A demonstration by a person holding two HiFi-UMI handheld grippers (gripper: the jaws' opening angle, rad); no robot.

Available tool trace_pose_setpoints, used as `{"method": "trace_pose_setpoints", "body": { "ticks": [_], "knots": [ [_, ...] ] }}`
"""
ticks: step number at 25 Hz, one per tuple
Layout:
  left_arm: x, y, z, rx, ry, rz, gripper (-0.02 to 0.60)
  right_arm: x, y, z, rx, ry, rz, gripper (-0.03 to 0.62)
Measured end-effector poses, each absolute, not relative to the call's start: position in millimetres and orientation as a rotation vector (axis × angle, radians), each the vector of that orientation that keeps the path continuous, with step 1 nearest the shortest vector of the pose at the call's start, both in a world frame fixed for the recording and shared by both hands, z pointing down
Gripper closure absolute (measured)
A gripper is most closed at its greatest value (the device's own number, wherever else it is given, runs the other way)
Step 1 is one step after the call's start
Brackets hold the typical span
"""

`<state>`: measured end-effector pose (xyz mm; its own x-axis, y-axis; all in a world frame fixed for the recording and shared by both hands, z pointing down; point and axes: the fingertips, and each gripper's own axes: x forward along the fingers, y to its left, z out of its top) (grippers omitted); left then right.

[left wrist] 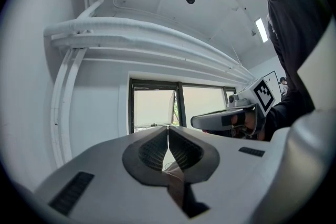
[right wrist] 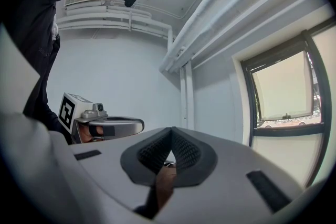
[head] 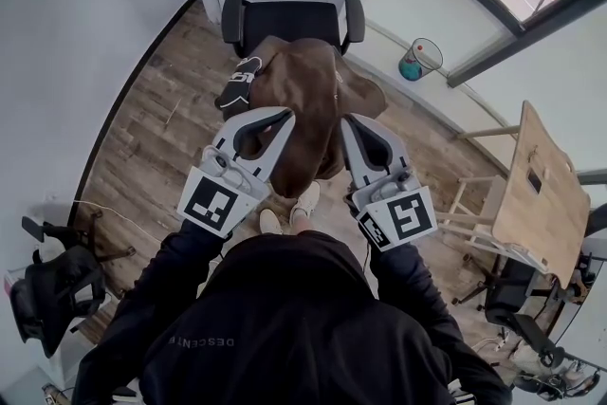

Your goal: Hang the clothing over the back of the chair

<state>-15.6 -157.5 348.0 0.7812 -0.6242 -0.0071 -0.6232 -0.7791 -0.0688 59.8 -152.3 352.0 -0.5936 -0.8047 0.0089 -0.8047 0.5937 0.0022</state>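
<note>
A brown garment (head: 305,100) hangs between my two grippers, just in front of a black office chair (head: 285,17) with armrests that stands against the far wall. My left gripper (head: 283,116) is shut on the garment's left edge, and my right gripper (head: 347,122) is shut on its right edge. In the left gripper view the jaws (left wrist: 168,131) meet, with brown cloth (left wrist: 176,176) pinched below them. The right gripper view shows the same: closed jaws (right wrist: 171,132) and brown cloth (right wrist: 164,182) under them. The garment's lower part hangs down over the person's white shoes (head: 305,202).
A black item with white print (head: 239,88) lies beside the chair's left side. A small bin (head: 418,59) stands by the window wall. A wooden table (head: 537,190) is at the right, and another black chair (head: 52,294) at the lower left. The floor is wood plank.
</note>
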Motion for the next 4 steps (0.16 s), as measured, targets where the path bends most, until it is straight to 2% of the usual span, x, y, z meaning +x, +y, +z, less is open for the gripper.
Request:
{"method": "trace_pose_setpoints", "body": {
  "ticks": [4],
  "knots": [
    [-16.0,-157.7,348.3,-2.905,1.025,-0.019,0.561,60.2,-150.7,352.4,1.413,-2.794,0.007,0.599]
  ]
}}
